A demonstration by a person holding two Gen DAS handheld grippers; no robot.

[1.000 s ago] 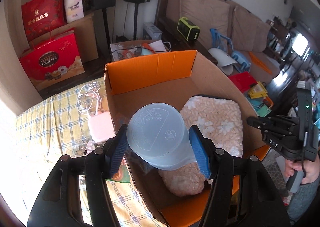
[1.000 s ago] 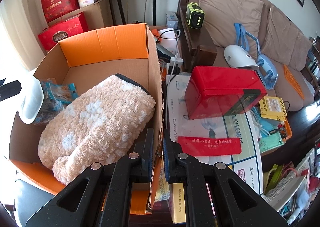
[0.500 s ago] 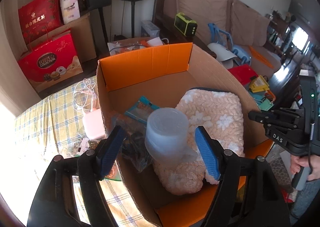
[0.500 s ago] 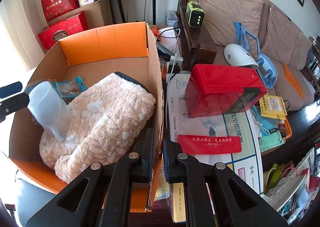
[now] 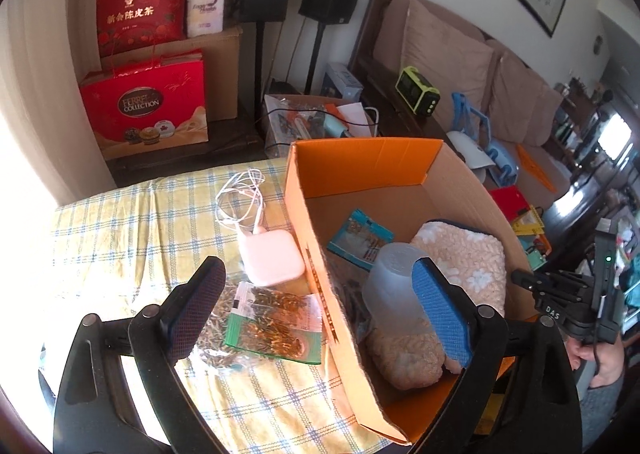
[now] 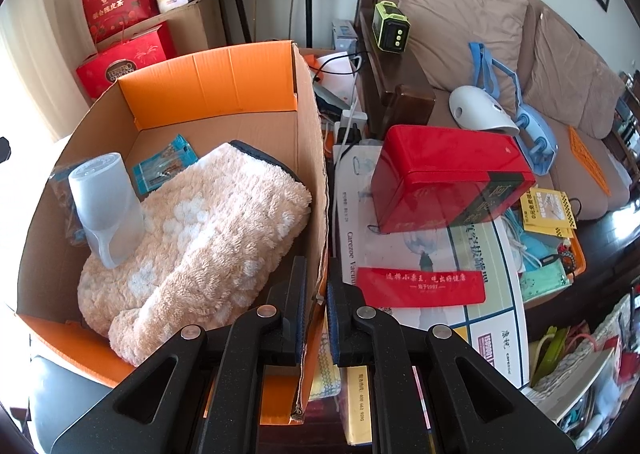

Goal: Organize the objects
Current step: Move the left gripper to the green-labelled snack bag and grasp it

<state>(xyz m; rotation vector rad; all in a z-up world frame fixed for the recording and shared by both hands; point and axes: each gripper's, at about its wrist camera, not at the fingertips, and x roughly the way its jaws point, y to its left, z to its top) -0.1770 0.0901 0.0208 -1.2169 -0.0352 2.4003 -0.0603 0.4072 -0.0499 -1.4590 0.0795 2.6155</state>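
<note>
Inside the cardboard box (image 6: 308, 158), at its left side, the translucent plastic cup (image 6: 106, 206) stands upside down, leaning on the fluffy beige blanket (image 6: 208, 222) with blue snack packets (image 6: 164, 168) behind it. That spot looks chosen because the blanket fills most of the floor and props the cup so it cannot roll.

The right gripper (image 6: 317, 318) is pinched shut on the box's right wall, a pad on each face of the cardboard, which I judge is meant to steady the box while things go in.

The left gripper (image 5: 316, 310) hangs over the box's left wall, its jaws opening wide with nothing pressed between them; the cup (image 5: 394, 286) sits just behind the blue right pad, free of it.

A second ago that cup was clamped between the left pads, held sideways above the blanket; half a second ago it was already loose and dropping. Since then the left gripper has drawn back toward the tablecloth (image 5: 132, 222), so the pink charger (image 5: 270, 256) and the packet of dried goods (image 5: 268, 318) now lie between its fingers in view, likely next to be boxed. The right gripper has not shifted.
</note>
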